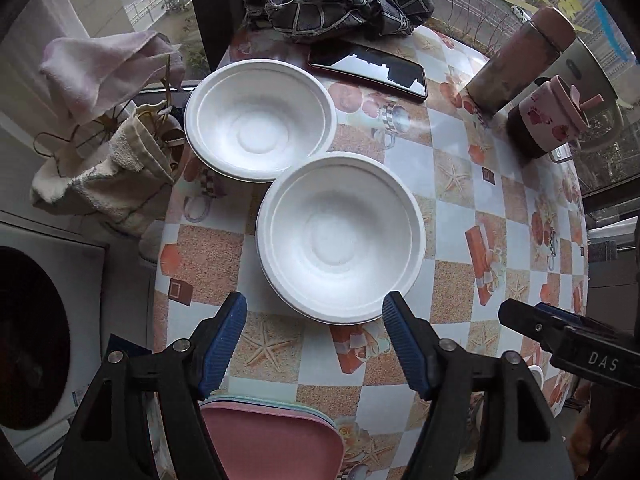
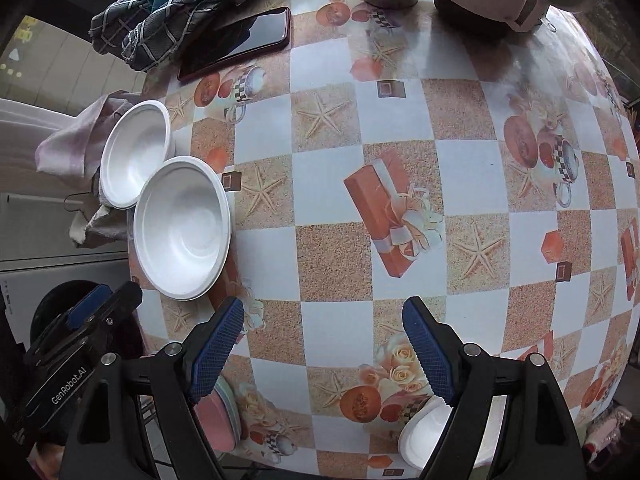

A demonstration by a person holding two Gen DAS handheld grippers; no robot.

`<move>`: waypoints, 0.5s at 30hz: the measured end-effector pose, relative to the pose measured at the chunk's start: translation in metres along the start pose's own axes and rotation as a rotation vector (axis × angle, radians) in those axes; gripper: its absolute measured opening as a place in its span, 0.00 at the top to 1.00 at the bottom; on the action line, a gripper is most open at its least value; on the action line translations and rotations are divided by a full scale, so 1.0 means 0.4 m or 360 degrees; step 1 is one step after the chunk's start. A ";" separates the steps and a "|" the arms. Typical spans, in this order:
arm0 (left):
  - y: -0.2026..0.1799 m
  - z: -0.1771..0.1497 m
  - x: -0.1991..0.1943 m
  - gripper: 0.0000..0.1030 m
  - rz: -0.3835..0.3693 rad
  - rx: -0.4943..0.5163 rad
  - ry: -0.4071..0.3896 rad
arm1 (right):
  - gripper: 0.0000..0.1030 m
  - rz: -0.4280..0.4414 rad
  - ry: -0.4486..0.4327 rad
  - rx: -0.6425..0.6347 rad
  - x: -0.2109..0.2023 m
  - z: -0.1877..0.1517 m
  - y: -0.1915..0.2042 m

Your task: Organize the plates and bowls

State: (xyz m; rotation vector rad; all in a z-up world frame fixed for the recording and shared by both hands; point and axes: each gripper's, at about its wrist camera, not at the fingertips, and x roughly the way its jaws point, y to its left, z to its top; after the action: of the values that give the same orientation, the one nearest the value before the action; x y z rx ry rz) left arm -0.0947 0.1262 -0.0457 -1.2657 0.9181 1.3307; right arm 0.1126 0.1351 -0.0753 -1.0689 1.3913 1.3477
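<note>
Both grippers are being held wide open and empty above the table (image 2: 400,168).

The left gripper (image 1: 316,312) is being poised at the near bowl (image 1: 340,236), rim touching the far bowl (image 1: 260,120) by the left edge; the right gripper (image 2: 324,316) is being held over bare cloth.

Two white bowls (image 1: 340,236) (image 1: 260,120) upright, rims touching; pink plate stack (image 1: 272,436) at near edge.

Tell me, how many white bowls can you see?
3. The far bowl sits near the phone, the near bowl touches it, and a third bowl peeks out under the right gripper. More may be hidden.
</note>
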 end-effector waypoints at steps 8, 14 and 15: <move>0.084 0.073 0.083 0.28 0.0042 -0.0162 0.0078 | 0.20 -0.0104 0.0055 -0.0122 0.113 0.081 0.083; 0.099 0.090 0.148 0.28 0.0077 -0.0181 0.0148 | 0.20 -0.0091 0.0086 -0.0133 0.181 0.126 0.114; 0.099 0.092 0.157 0.28 0.0078 -0.0178 0.0158 | 0.20 -0.0084 0.0085 -0.0135 0.190 0.134 0.121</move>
State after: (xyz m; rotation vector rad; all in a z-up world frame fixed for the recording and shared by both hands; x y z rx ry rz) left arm -0.1344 0.1660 -0.1064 -1.4140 0.9598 1.3836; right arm 0.0503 0.1907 -0.1386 -1.1974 1.3451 1.3588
